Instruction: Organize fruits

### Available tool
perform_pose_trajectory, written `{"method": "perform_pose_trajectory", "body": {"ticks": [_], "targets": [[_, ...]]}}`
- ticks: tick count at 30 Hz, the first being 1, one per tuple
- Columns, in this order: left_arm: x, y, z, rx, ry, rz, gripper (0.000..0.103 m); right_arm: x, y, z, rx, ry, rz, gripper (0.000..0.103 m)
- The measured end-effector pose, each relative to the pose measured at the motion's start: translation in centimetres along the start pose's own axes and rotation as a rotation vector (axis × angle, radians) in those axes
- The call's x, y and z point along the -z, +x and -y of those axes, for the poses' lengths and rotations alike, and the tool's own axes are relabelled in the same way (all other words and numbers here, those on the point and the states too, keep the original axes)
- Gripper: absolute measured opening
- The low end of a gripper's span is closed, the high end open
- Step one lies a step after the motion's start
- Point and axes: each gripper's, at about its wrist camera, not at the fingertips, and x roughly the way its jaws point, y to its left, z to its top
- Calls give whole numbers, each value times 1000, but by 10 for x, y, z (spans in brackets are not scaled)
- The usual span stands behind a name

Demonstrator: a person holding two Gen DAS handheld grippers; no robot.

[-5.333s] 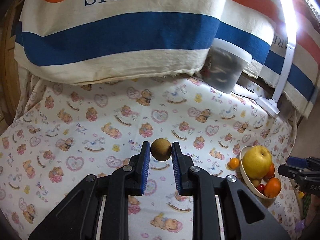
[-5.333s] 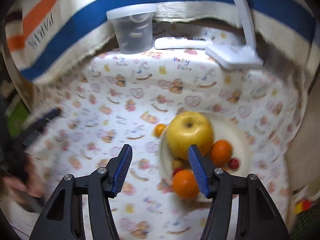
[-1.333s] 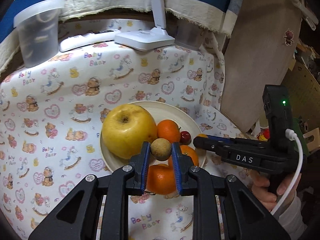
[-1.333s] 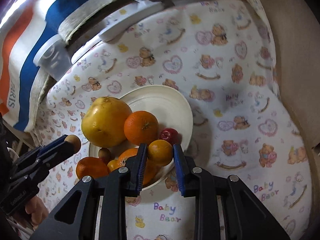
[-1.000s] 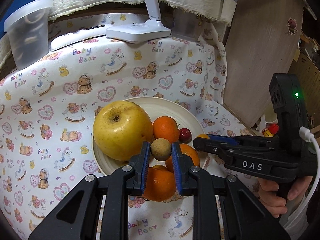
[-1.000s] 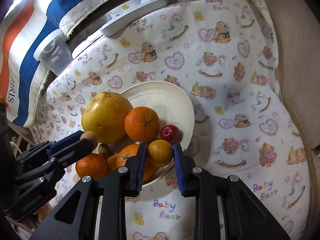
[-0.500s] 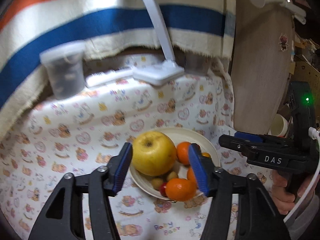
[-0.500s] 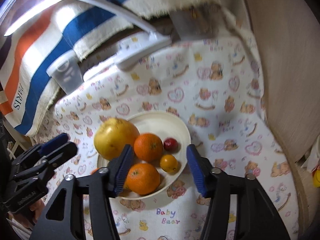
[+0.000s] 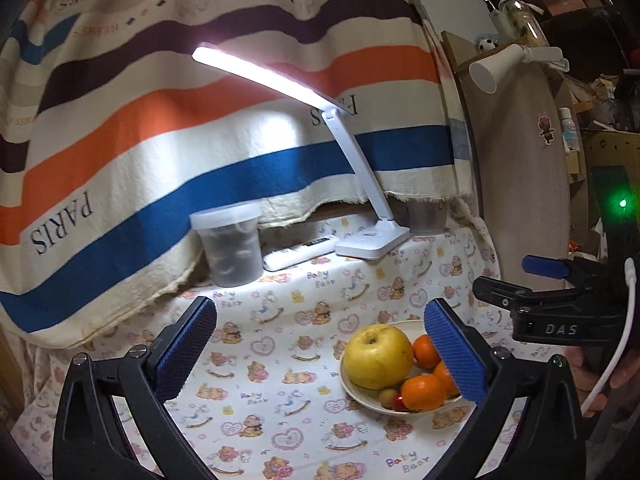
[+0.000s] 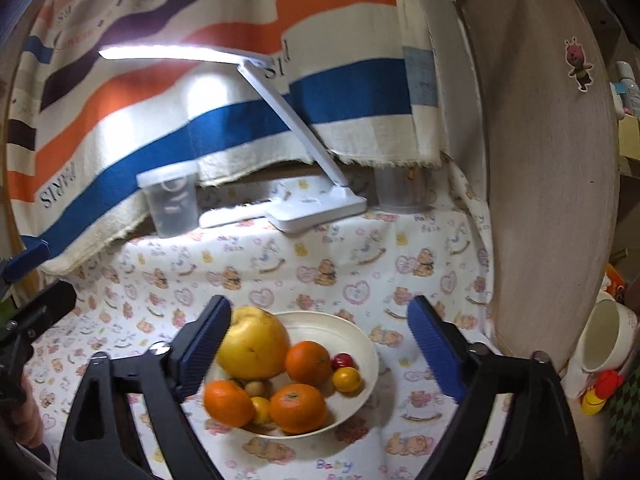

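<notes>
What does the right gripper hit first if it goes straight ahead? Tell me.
Probably the teddy-bear tablecloth just beyond the plate; the open right gripper seems to point above the fruit, though depth is unclear.

Yellow apple (image 10: 254, 344), orange oranges (image 10: 308, 362), cream plate (image 10: 360, 344), bear-printed tablecloth (image 10: 360, 264).

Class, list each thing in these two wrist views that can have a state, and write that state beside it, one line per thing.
Left claw: open, empty, jaws just opened.
Right claw: open, empty, jaws just opened.
Round cream plate: loaded with fruit.
Large yellow apple: resting on the plate.
White folding desk lamp: switched on.
Translucent plastic tub: lid on.
White mug: upright.
</notes>
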Motion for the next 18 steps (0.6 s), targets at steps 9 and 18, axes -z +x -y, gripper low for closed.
{"method": "perform_pose_trajectory", "body": {"ticks": [9,18], "targets": [[10,-9,-13,-34,-49,33,103,10,-2,-19,-5,-71,27,102],[29,1,-26,-66,-91,-28,103,24,-2,-33,-12,-95,39,102]]}}
